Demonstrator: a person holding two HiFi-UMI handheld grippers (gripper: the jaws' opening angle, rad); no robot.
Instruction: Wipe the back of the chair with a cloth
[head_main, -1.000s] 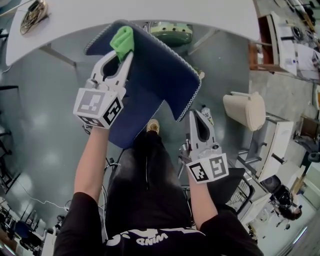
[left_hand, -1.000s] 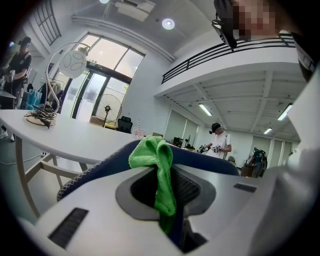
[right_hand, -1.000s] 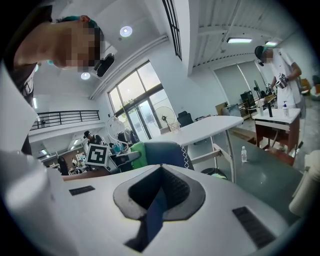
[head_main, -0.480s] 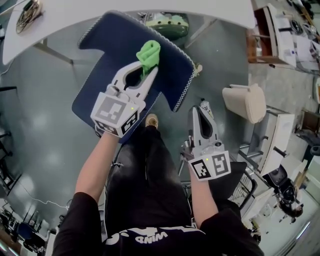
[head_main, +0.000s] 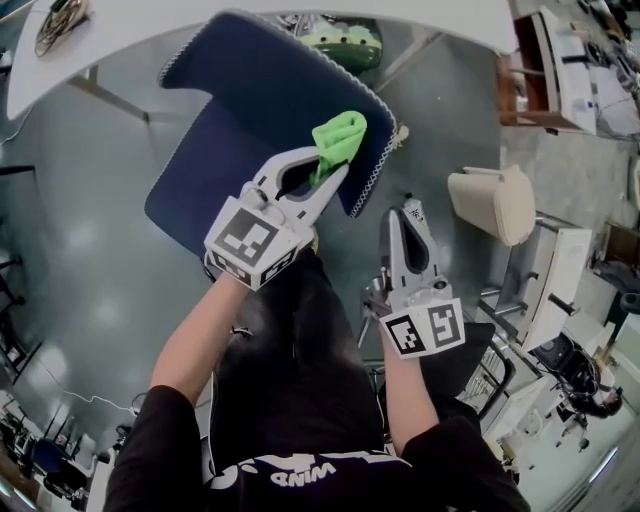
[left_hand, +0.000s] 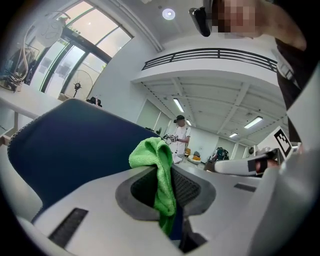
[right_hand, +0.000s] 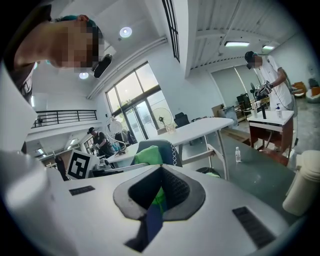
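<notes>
The left tool (head_main: 330, 176), clamping the crumpled green cloth (head_main: 340, 135), had swept across the navy upholstered chair back (head_main: 255, 90) to its right edge.

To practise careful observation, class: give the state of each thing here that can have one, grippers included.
Left gripper: shut on the cloth.
Right gripper: shut, empty, clear of the chair.
Cloth: bunched, against the chair's back near its edge.
Chair: upright.
Bin: upright.

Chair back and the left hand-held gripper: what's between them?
The green cloth, held by the left hand-held gripper against the chair back; the head view shows it.
</notes>
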